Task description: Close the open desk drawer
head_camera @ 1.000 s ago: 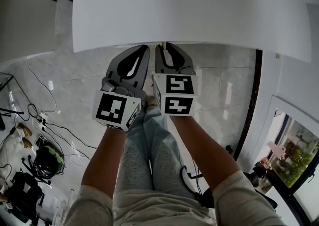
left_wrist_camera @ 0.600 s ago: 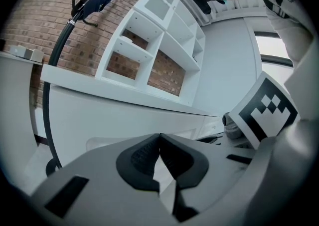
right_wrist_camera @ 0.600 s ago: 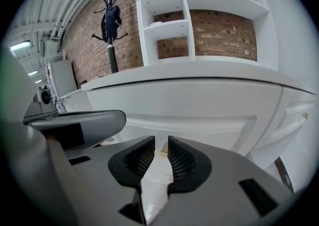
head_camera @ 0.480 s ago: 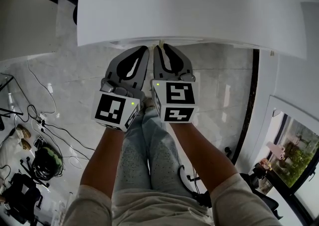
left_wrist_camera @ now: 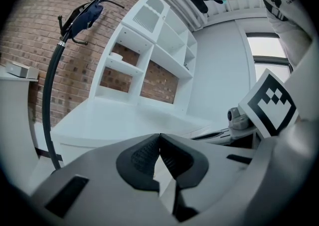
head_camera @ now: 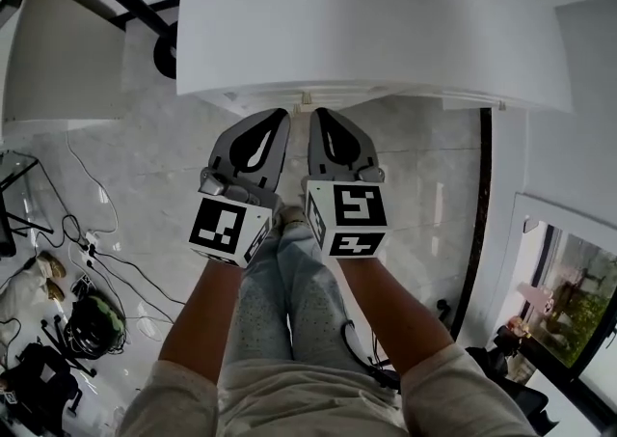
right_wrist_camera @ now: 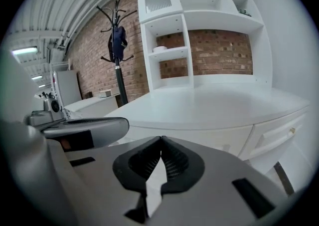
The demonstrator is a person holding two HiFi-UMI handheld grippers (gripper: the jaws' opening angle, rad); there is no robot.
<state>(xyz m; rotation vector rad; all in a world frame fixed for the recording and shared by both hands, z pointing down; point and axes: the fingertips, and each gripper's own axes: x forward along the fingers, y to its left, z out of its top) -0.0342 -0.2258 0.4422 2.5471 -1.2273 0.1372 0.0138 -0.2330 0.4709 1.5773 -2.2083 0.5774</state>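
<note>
Found under front edge of white worktop (head_camera: 366, 11): white drawer front (head_camera: 386, 96), seemingly almost flush. Just short of that edge: grey left gripper (head_camera: 281, 117), grey right gripper (head_camera: 317, 114), both pinched together, empty. Judged last stage: straight push needed on any gap.

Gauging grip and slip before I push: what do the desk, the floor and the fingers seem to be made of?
Desk: probably painted or laminated board; uniform matte white, crisp edges.
Floor: likely polished stone or marble-look tile; grey veining, joint lines, window glare.
Fingers: seemingly hard grey plastic, with black ribbed pads, probably rubber.
</note>
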